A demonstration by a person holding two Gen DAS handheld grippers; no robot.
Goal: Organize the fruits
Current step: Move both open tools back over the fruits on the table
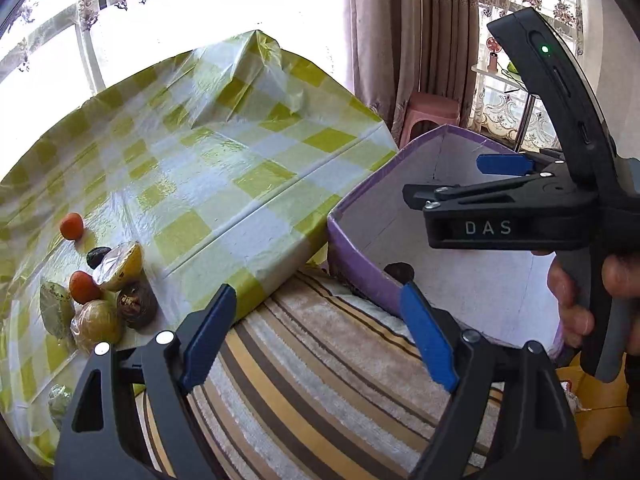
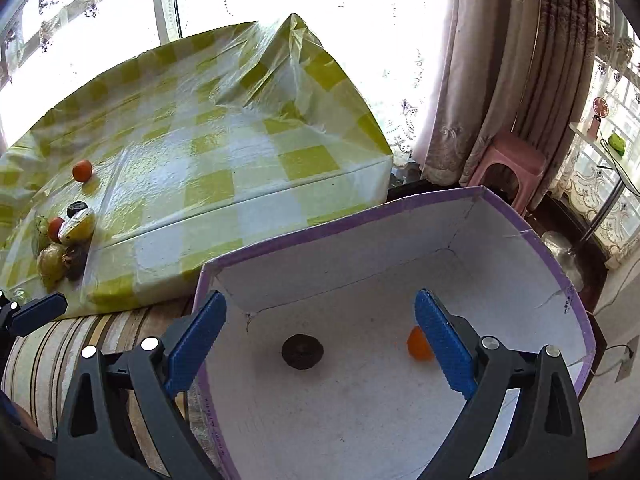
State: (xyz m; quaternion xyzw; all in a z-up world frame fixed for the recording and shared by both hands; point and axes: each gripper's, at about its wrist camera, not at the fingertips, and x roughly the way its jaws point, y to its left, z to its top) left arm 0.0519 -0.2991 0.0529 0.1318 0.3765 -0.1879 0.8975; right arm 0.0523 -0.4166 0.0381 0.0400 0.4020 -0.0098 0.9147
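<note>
A purple-rimmed white box [image 2: 332,232] [image 1: 360,264] stands on a striped cushion beside the table. Inside lie a dark round fruit [image 2: 302,351] and an orange fruit [image 2: 418,344]. My right gripper [image 2: 320,344] is open and empty above the box; it also shows in the left wrist view [image 1: 472,184]. My left gripper [image 1: 318,336] is open and empty over the cushion, between table and box. On the table's left sit a pile of fruits [image 1: 108,296] [image 2: 64,244] and a lone orange fruit [image 1: 72,226] [image 2: 82,171].
The table wears a green-and-white checked plastic cloth [image 1: 224,152] bunched up at the far edge. The striped cushion [image 1: 320,400] lies below the table edge. A pink stool [image 2: 508,164], curtains and a window stand behind.
</note>
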